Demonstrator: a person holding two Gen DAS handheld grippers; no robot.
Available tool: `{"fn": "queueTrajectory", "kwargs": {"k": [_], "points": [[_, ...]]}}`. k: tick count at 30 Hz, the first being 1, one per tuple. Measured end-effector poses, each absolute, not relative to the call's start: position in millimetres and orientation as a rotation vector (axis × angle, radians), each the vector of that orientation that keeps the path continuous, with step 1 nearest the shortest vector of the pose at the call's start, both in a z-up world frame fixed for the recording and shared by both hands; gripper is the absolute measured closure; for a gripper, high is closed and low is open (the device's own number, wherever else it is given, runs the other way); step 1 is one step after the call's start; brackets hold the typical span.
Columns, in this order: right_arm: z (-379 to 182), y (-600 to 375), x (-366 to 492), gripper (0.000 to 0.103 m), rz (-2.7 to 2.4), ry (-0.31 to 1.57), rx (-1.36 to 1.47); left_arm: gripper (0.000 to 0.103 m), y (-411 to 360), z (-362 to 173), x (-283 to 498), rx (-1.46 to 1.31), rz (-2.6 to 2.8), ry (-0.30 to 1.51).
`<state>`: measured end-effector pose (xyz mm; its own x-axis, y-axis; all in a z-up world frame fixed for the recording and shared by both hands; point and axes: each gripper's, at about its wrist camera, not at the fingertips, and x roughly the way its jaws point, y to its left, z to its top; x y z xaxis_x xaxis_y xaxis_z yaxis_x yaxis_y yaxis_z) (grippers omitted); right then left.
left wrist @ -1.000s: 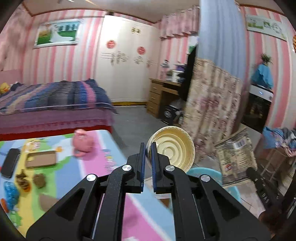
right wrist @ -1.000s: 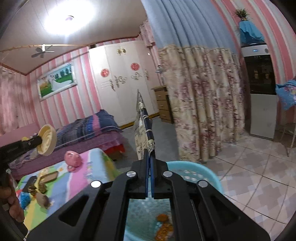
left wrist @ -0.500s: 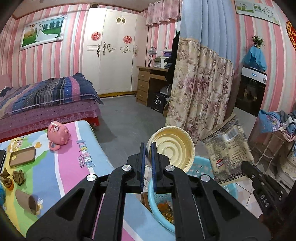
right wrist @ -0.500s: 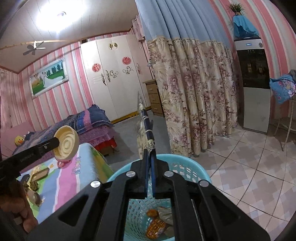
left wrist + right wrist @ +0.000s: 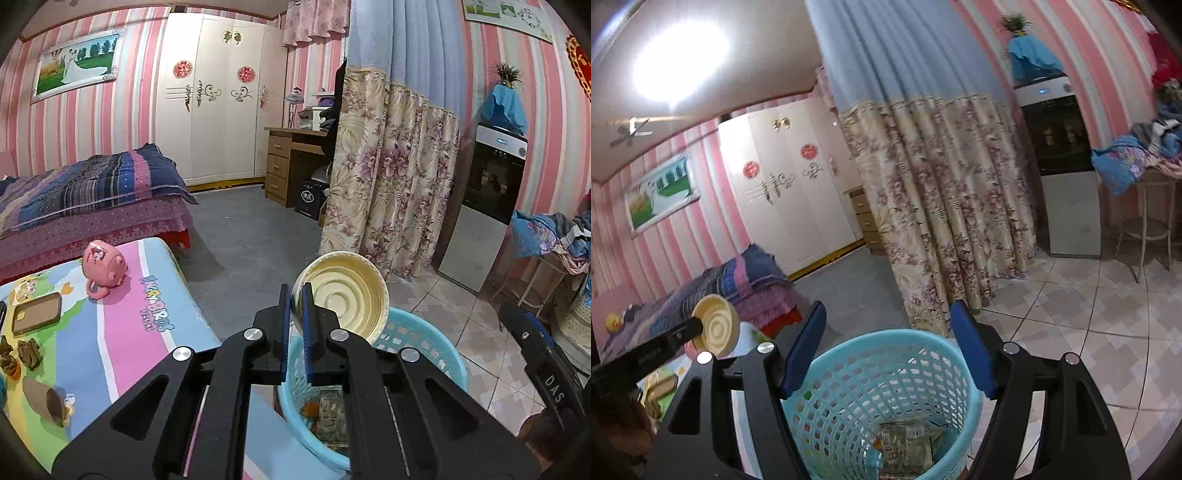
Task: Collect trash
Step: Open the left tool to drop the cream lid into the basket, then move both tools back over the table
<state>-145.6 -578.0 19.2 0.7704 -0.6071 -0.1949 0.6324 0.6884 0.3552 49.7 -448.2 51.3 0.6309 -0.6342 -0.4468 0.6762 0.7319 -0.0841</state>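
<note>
My left gripper (image 5: 294, 295) is shut on the rim of a cream paper bowl (image 5: 345, 297) and holds it above the near rim of a light blue mesh basket (image 5: 428, 339). The bowl also shows at the left of the right wrist view (image 5: 716, 325). My right gripper (image 5: 888, 325) is open and empty above the basket (image 5: 886, 380). A printed snack wrapper (image 5: 905, 446) lies at the bottom of the basket, with orange scraps (image 5: 310, 410) beside it.
A colourful mat-covered table (image 5: 122, 332) at the left carries a pink pig mug (image 5: 103, 266), a phone case (image 5: 37, 314), brown scraps (image 5: 27, 352) and a paper cup (image 5: 48, 400). A floral curtain (image 5: 388, 177), a bed (image 5: 92, 192) and a water dispenser (image 5: 484, 206) stand around.
My right gripper opened and the snack wrapper it held dropped into the basket. My left gripper carried the bowl from over the table to above the basket.
</note>
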Motion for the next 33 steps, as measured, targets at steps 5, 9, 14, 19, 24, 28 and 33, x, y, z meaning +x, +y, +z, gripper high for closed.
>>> {"fn": "queueTrajectory", "kwargs": {"k": [5,9,14,19,24,28,33], "points": [[16.9,-585.9,-153.0,0.034,-0.713,0.042,0.467,0.093,-456.5,49.3,46.5,0.080,-0.814,0.492],[15.2,-588.6,-154.3,0.034,-0.711,0.046,0.477,0.060,-452.9,51.3,43.0,0.054,-0.832,0.469],[15.3,-586.7,-150.7,0.034,-0.698,0.049,0.474,0.060,-438.5,52.8,50.1,0.053,-0.807,0.466],[17.5,-582.1,-146.5,0.034,-0.685,0.051,0.455,0.060,-403.4,55.4,58.8,0.056,-0.736,0.452],[22.6,-568.8,-135.8,0.034,-0.637,0.064,0.432,0.060,-339.3,61.3,67.9,0.061,-0.642,0.425],[28.6,-547.3,-120.1,0.034,-0.581,0.080,0.379,0.054,-267.2,67.7,77.1,0.072,-0.533,0.401],[37.9,-508.1,-94.5,0.033,-0.474,0.099,0.300,0.046,-154.7,64.6,84.3,0.049,-0.362,0.387]]}}
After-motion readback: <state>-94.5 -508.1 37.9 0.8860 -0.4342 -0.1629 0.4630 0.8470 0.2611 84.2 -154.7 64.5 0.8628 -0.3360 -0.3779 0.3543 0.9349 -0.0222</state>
